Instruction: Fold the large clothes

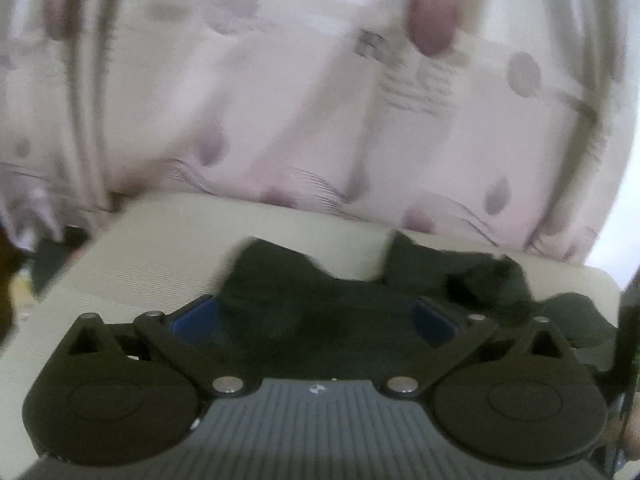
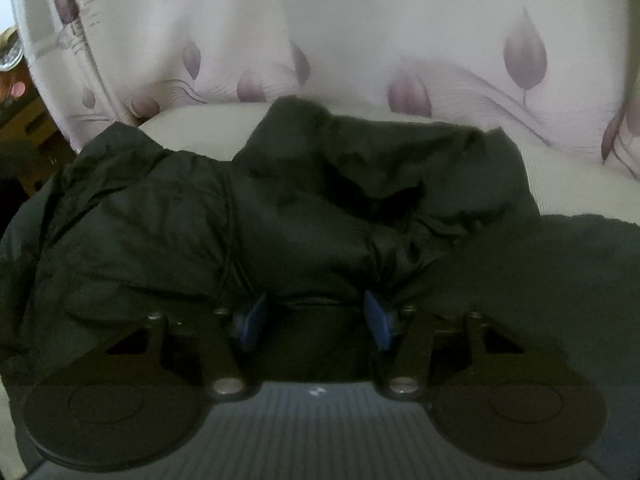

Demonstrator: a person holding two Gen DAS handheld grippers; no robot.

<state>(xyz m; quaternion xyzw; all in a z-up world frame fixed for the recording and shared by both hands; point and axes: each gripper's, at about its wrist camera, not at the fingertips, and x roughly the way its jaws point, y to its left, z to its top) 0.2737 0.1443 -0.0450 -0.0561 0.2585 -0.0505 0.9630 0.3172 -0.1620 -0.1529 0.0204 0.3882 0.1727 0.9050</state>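
Pale curtains printed with mauve buds hang behind a beige ribbed cushion, and on that cushion lies the dark jacket, crumpled into soft heaps.

From the left wrist view, which is smeared with blur, the left gripper has its jaws spread as wide as they go. Its blue pads stand far apart, and dark fabric of the jacket lies in the gap between them, though neither pad presses on it. Beyond, the cushion's edge meets the curtain.

From the right wrist view, the jacket fills most of the middle, its bunched folds running from the left edge across to a flatter spread on the right, with bare cushion showing behind it. The right gripper sits low against the cloth, jaws partly drawn in. Its blue pads flank a fold of the jacket; whether they truly pinch it, I cannot tell.
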